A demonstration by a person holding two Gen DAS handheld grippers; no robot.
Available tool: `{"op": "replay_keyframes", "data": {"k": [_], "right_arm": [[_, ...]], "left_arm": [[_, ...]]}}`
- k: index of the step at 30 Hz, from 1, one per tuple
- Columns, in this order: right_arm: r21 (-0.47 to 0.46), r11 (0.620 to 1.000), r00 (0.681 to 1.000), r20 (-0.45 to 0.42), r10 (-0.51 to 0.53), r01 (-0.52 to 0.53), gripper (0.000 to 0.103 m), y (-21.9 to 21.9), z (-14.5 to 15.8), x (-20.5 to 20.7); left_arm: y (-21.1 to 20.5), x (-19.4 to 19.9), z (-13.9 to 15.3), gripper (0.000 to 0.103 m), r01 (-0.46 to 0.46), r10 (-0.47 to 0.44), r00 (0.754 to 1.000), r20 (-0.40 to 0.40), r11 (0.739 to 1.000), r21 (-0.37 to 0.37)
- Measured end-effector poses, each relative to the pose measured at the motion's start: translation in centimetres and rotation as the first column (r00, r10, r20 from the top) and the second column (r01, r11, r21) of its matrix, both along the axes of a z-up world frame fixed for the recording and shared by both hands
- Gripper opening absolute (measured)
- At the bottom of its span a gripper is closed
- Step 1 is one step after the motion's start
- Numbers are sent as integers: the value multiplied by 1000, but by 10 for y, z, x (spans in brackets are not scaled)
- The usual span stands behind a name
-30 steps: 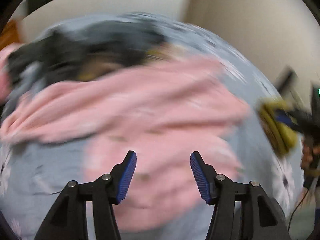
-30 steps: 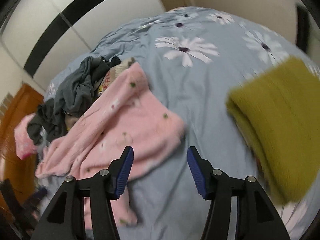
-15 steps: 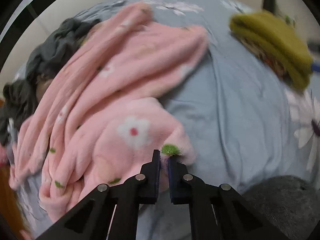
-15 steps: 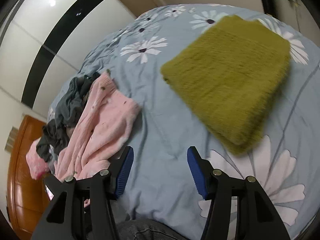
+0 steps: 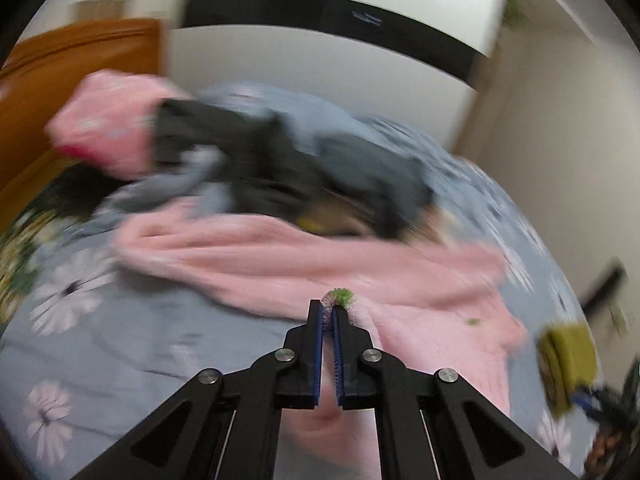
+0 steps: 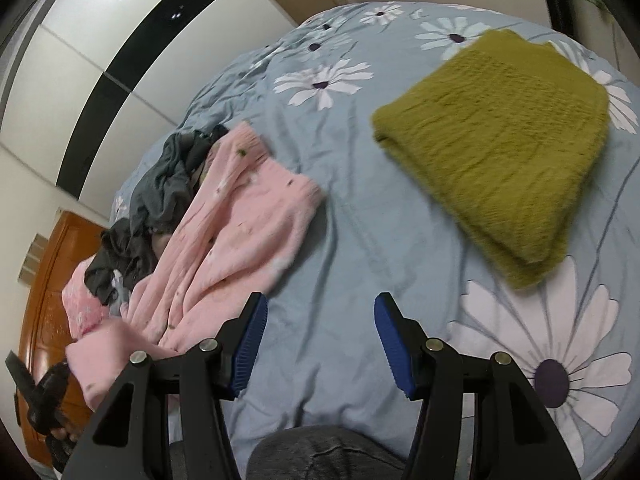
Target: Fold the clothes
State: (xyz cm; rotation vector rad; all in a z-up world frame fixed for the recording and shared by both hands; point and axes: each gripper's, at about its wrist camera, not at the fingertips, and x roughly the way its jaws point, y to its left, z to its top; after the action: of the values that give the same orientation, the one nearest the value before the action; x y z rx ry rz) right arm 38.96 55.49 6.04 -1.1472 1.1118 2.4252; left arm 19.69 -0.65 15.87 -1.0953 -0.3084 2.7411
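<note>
A fuzzy pink garment with green and white spots lies spread on the bed. My left gripper is shut on one edge of it, by a green spot. In the right wrist view the pink garment lies at the left, and my right gripper is open and empty above bare sheet. A folded olive-green sweater lies on the bed to the right; it also shows in the left wrist view, far right.
The bed has a blue-grey sheet with white daisies. A heap of dark grey clothes and another pink item lie beyond the pink garment. A wooden headboard and a white wardrobe stand behind.
My left gripper has closed on the pink garment's edge and swung to face the headboard, pulling the cloth. My right gripper has moved back from the olive sweater and stays open.
</note>
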Motion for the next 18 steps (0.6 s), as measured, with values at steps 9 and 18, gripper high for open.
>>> {"op": "replay_keyframes", "data": {"k": [9, 18], "right_arm": [[32, 996, 994, 61, 86, -88, 57, -39, -1, -30], [59, 991, 984, 141, 107, -116, 57, -56, -8, -53]], "left_arm": [[-222, 9, -78, 4, -528, 492, 845, 212, 830, 180], [-299, 49, -149, 0, -683, 587, 720, 370, 695, 224]]}}
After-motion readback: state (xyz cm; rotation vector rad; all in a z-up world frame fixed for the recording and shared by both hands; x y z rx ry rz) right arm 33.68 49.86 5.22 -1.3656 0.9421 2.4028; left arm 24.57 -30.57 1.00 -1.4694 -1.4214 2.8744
